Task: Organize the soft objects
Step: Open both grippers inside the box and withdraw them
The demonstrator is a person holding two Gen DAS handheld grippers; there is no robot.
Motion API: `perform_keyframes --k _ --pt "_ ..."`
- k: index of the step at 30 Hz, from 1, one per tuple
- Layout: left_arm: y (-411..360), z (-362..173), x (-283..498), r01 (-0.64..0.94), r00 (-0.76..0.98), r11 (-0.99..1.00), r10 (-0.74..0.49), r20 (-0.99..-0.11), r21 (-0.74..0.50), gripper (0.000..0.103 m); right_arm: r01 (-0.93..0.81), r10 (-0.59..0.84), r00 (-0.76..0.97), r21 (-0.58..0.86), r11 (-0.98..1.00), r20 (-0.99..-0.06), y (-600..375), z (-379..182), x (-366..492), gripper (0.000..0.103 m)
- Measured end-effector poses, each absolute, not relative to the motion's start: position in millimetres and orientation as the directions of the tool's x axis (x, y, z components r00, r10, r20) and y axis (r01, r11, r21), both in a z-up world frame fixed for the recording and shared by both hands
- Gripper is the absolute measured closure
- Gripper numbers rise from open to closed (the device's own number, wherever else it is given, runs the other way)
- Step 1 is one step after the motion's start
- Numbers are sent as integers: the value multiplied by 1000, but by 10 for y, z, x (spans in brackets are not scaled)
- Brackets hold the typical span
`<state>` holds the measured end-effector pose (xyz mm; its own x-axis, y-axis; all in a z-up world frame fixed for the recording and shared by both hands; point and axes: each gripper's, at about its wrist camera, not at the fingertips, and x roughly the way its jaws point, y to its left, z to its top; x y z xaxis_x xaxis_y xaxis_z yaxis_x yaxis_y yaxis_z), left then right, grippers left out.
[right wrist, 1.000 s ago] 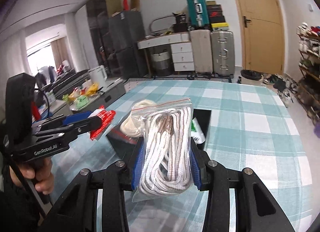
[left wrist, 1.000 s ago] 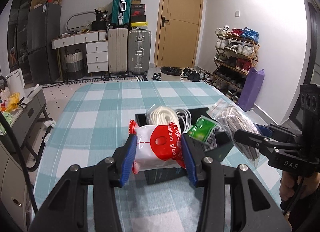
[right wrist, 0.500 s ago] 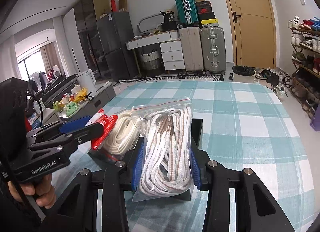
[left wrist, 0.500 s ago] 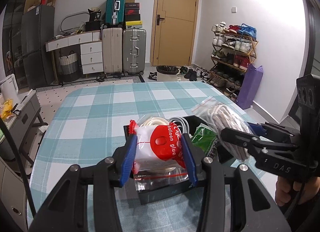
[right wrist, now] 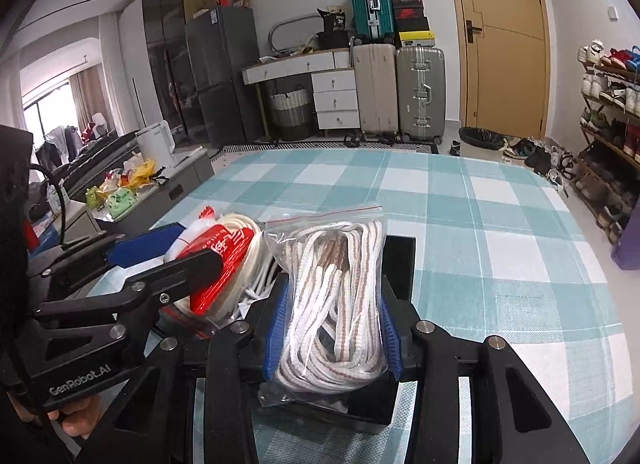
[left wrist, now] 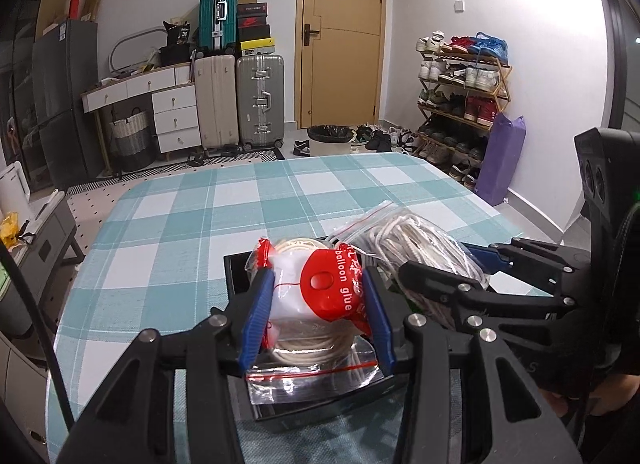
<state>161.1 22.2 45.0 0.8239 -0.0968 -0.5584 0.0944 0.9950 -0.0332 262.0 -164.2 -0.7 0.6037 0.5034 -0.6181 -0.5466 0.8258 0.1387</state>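
My left gripper (left wrist: 318, 306) is shut on a red-and-white balloon glue packet (left wrist: 320, 294), held just over a black box (left wrist: 236, 276) on the checked tablecloth. Under the packet lies a zip bag of coiled white cord (left wrist: 312, 364) inside the box. My right gripper (right wrist: 334, 318) is shut on a clear zip bag of white-and-brown laces (right wrist: 334, 296), hanging over the right part of the same black box (right wrist: 404, 260). In the left wrist view the laces bag (left wrist: 416, 240) and right gripper (left wrist: 444, 272) sit close on the right; in the right wrist view the glue packet (right wrist: 220, 260) sits close on the left.
The teal-and-white checked table (left wrist: 280, 199) stretches away beyond the box. Behind it stand suitcases (left wrist: 240, 99), a white drawer unit (left wrist: 176, 115), a wooden door (left wrist: 340, 35) and a shoe rack (left wrist: 460, 95). A side cabinet (right wrist: 132, 191) with clutter lies left of the table.
Both grippers have moved forward and slightly down with their bags, now over the black box. The two grippers have come closer together. Grips are unchanged.
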Motion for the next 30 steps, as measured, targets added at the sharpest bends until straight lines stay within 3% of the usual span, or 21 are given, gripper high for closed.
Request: perform_keyframes --k 11,16,25,27,29,30 --pt "246 422 1602 100 823 994 -106 -558 -42 57 -555 503 600 128 822 -623 -1645 -42 2610 61" --pt "251 458 1547 118 825 990 -141 -546 -79 57 -566 506 622 103 818 -597 -1724 57 2548 37" --pt "82 444 1556 143 818 989 -145 -556 -47 56 -551 491 654 83 831 -575 -1950 129 2427 21" --pt "73 453 1549 139 815 989 -138 -562 -42 48 -555 492 655 76 828 -574 -1976 127 2392 18" --pt "113 464 1528 112 813 993 -117 -571 -44 27 -555 494 657 78 828 -569 -2022 132 2359 14" --pt "139 474 1505 102 814 994 -112 -569 -49 21 -555 494 659 77 828 -567 -2043 135 2341 7"
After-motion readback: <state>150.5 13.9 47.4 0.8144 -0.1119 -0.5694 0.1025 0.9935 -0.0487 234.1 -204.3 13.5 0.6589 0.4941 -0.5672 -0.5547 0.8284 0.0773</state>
